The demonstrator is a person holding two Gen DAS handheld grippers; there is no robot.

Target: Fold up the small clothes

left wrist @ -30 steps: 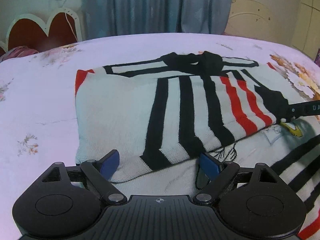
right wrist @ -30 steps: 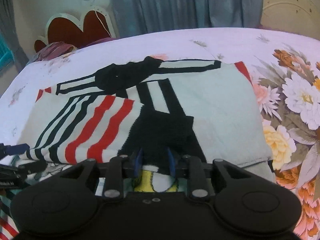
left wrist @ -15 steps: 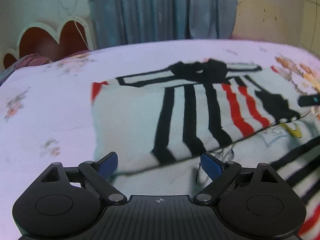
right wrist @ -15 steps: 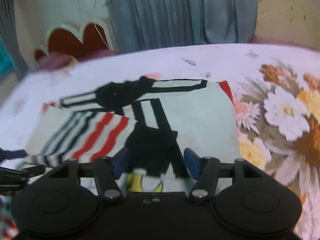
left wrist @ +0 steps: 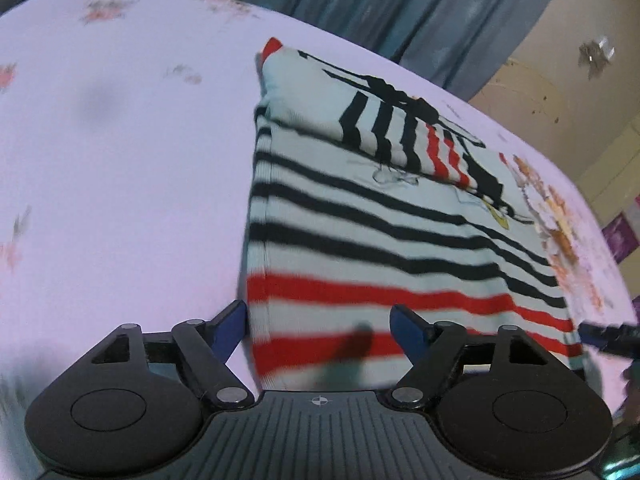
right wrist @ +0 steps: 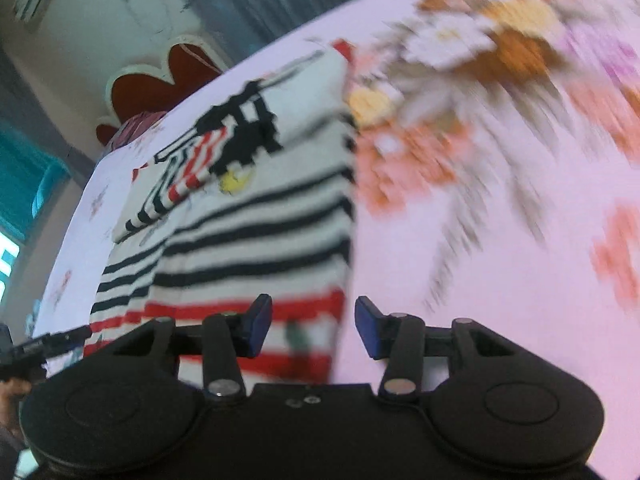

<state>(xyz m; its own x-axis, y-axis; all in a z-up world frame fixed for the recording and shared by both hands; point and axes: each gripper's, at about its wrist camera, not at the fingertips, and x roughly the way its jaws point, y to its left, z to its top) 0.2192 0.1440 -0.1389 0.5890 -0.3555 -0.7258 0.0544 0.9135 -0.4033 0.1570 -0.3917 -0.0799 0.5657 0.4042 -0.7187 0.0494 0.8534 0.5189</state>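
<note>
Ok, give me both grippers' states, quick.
Left gripper: open, holding nothing, jaws just closing a little over the sweater's hem corner.
Right gripper: open, holding nothing, jaws astride the sweater's other edge.

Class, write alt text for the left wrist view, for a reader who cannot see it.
A striped sweater, its sleeves folded in, lies flat on a pale floral bedsheet. The open left gripper straddles the hem's near left corner without pinching it. The other gripper's tip shows at the right edge.
</note>
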